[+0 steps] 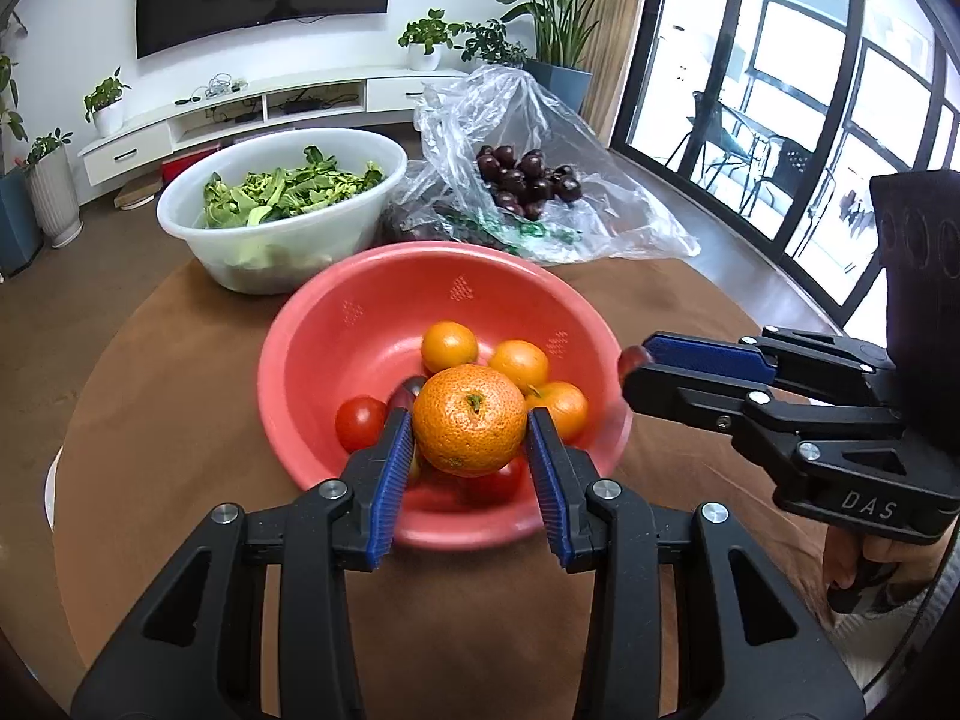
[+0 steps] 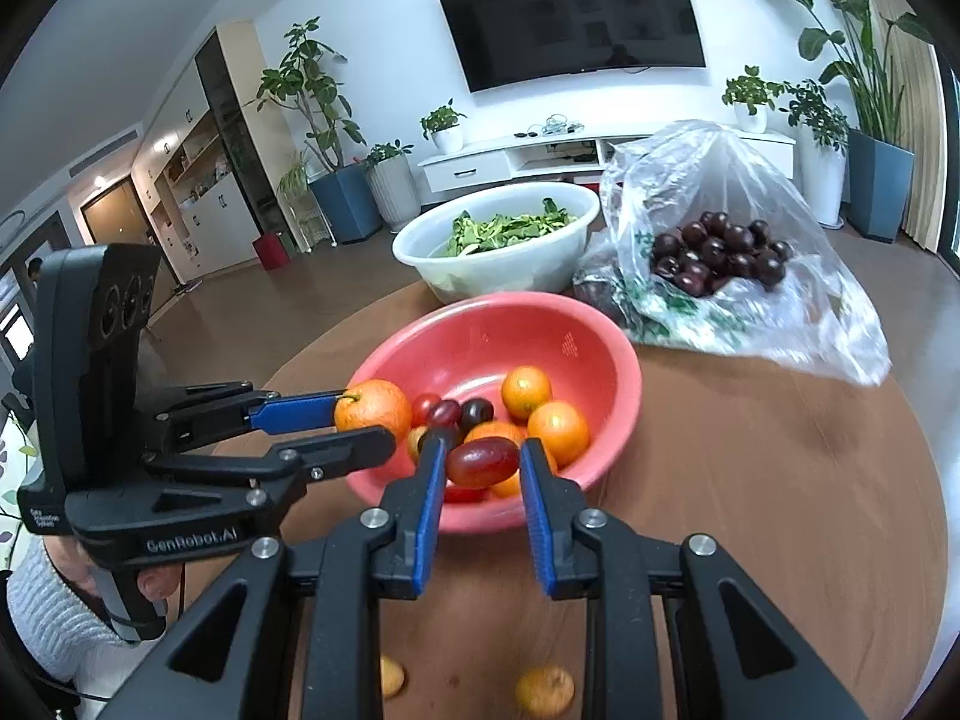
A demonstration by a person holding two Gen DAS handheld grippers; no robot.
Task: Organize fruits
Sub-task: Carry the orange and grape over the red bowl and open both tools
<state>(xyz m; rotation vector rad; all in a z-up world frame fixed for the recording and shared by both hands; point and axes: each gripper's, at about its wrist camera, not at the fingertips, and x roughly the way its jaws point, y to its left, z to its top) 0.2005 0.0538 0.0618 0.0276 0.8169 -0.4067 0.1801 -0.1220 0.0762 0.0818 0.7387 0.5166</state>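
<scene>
On the round table [image 1: 150,372], at ten o'clock from the centre, a white bowl [image 1: 198,234] of greens stands apart from the job. In the middle sits the red bowl [image 1: 312,324], already holding several small oranges [image 1: 449,347], a tomato [image 1: 359,423] and a dark plum [image 2: 476,411], so much of the sorting looks done.

Over its six o'clock rim the left gripper [image 1: 471,450] is clamped on a large orange [image 1: 469,420], carried above the fruit inside. At three o'clock the right gripper [image 2: 482,468] pinches a dark red, oval fruit [image 2: 482,462], probably a grape tomato or small plum, also over the near rim.

At one o'clock a clear bag [image 1: 600,180] of dark plums [image 1: 528,180] lies untouched. In the right wrist view, two more oranges [image 2: 543,690] rest on the table near six o'clock, partly hidden. By my judgement both held pieces need dropping in, then the strays and perhaps the bagged plums remain.
</scene>
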